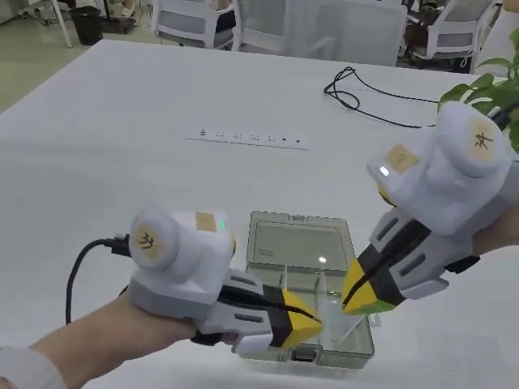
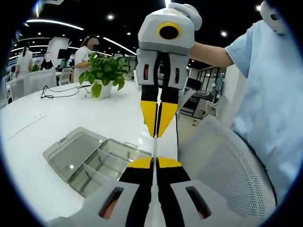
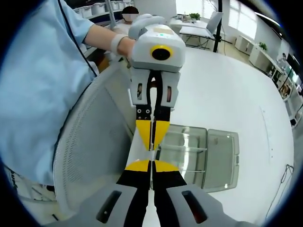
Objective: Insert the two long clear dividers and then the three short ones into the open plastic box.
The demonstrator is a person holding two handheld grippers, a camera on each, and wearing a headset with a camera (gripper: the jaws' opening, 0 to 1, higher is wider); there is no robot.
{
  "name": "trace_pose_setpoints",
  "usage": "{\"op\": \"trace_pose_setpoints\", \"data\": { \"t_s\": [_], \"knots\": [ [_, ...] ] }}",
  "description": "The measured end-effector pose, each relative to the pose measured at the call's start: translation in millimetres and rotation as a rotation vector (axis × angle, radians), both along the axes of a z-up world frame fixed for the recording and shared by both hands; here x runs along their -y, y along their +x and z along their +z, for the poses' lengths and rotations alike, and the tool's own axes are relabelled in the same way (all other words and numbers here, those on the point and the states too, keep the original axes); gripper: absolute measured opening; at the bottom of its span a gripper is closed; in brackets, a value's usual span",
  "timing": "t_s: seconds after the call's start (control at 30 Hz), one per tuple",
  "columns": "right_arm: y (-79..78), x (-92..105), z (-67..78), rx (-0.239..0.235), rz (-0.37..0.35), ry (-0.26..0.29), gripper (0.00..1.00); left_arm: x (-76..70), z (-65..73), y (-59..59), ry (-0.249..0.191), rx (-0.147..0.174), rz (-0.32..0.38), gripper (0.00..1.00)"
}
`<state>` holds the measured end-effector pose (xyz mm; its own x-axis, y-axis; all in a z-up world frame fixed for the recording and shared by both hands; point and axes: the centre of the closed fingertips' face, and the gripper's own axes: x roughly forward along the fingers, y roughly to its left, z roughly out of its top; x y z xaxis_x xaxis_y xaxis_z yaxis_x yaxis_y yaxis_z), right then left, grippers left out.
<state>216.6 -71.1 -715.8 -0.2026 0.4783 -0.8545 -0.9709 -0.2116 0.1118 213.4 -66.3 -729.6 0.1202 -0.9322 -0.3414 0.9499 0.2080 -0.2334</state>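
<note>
The open clear plastic box (image 1: 359, 346) lies on the white table near its front edge, with its lid (image 1: 296, 243) flat on the far side. At least one clear divider (image 2: 98, 164) stands inside the tray. Just above the box my two grippers face each other tip to tip. The left gripper (image 1: 312, 322) comes in from the lower left and the right gripper (image 1: 351, 297) from the right. Both are shut on the same thin clear divider (image 1: 339, 314), which appears edge-on (image 2: 155, 147) between their yellow tips. The box (image 3: 201, 153) lies below the jaws in the right gripper view.
A white socket strip (image 1: 250, 138) lies mid-table and a black cable (image 1: 357, 93) loops at the far right. A potted plant (image 1: 486, 93) stands at the right edge. A white mesh chair (image 2: 227, 175) sits close to the table's front edge; other chairs line the far side.
</note>
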Motion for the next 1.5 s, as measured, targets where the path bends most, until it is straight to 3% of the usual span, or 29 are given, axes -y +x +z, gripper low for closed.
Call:
{"op": "trace_pose_setpoints", "data": {
  "t_s": [0.07,0.23,0.3,0.4,0.47,0.5,0.8,0.87,1.0,1.5],
  "knots": [
    [4.1,-2.3,1.0,0.011,-0.006,0.002,0.02,-4.9,-4.4,1.6,0.029,-0.001,0.025,0.03],
    [21.4,-11.6,6.8,0.048,-0.058,0.012,0.02,-22.3,-12.4,13.6,0.064,0.038,0.126,0.29],
    [29.2,-16.3,7.5,0.064,-0.093,0.013,0.02,-30.8,-17.2,17.7,0.088,0.024,0.172,0.41],
    [41.2,-21.1,5.6,0.079,-0.137,0.006,0.02,-40.6,-19.8,23.5,0.107,0.041,0.225,0.56],
    [47.4,-24.9,2.8,0.077,-0.153,-0.003,0.02,-46.7,-22.4,27.0,0.116,0.026,0.266,0.66],
    [51.2,-28.5,1.9,0.082,-0.165,0.003,0.02,-48.7,-23.0,27.7,0.118,0.033,0.273,0.68],
    [53.3,-46.9,-7.1,0.074,-0.196,-0.003,0.02,-72.7,-35.2,36.0,0.166,0.045,0.402,0.99],
    [55.0,-51.1,-13.1,0.072,-0.196,-0.001,0.02,-77.5,-37.2,35.1,0.166,0.037,0.427,1.0],
    [58.9,-56.6,-19.7,0.077,-0.206,0.006,0.02,-85.3,-41.6,31.2,0.188,0.053,0.461,1.0],
    [54.9,-57.6,-34.8,0.046,-0.188,-0.022,0.02,-95.5,-44.5,26.8,0.161,0.023,0.508,0.98]
  ]
}}
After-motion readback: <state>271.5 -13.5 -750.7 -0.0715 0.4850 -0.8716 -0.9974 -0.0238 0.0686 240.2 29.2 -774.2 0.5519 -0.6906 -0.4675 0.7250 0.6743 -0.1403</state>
